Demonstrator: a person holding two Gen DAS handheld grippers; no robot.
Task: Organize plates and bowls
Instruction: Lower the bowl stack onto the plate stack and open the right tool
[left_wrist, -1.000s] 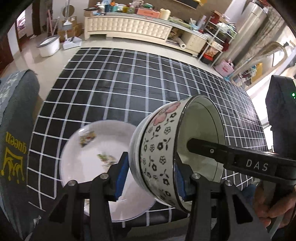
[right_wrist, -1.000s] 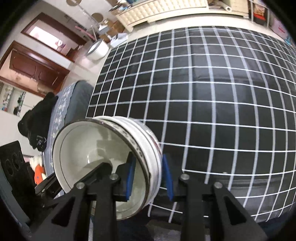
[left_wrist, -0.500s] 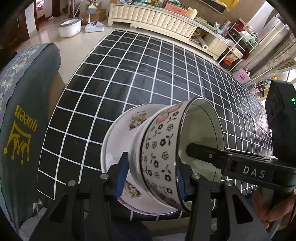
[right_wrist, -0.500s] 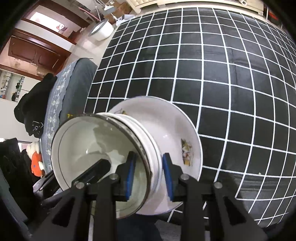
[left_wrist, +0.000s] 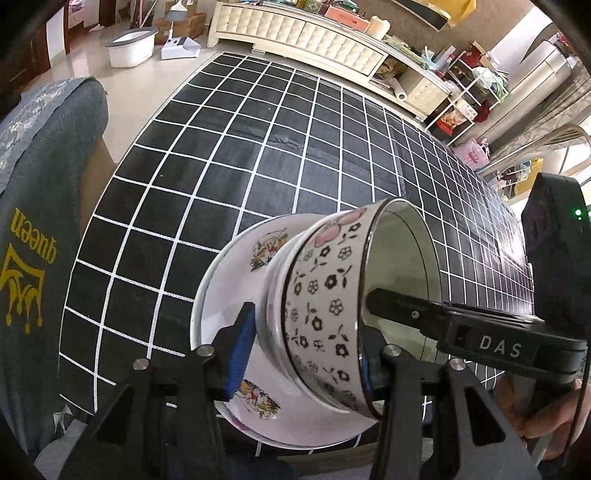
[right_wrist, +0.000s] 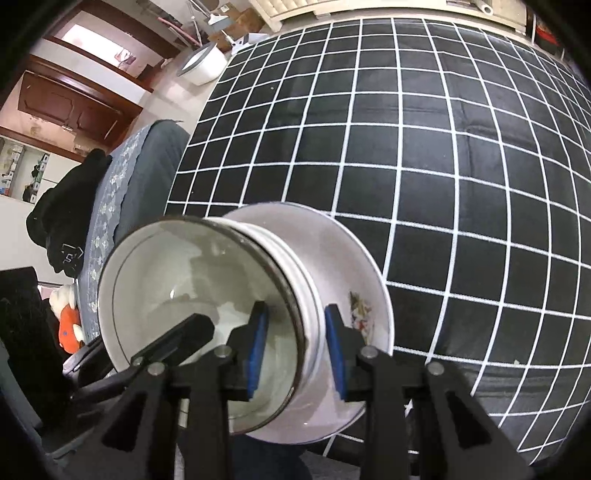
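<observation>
1. Porcelain floral bowl (left_wrist: 325, 314) — white, with black flowers, a pink blossom and a dark rim — is tipped on its side, mouth toward the right gripper, over a white plate (left_wrist: 229, 280) with small printed pictures
2. Both lie at the near edge of the counter (left_wrist: 258, 155), which wears a black cloth with a white grid
3. Left gripper (left_wrist: 304, 354): its blue-padded fingers (left_wrist: 240, 347) straddle the bowl's wall, one outside by the base, one at the rim; whether the pads press I cannot tell
4. Right gripper (right_wrist: 297, 345): one finger reaches inside the bowl (right_wrist: 192, 291), the other sits outside, with the rim between them; a gap shows on the outer pad's side, so the fingers stand apart, not clamped
5. From the right wrist view, the plate (right_wrist: 343, 266) sits just behind the bowl's base
6. Grey fabric with a yellow "queen" print (left_wrist: 33, 258) hangs at the counter's left — a white tub (left_wrist: 129, 46) stands on the floor beyond
</observation>
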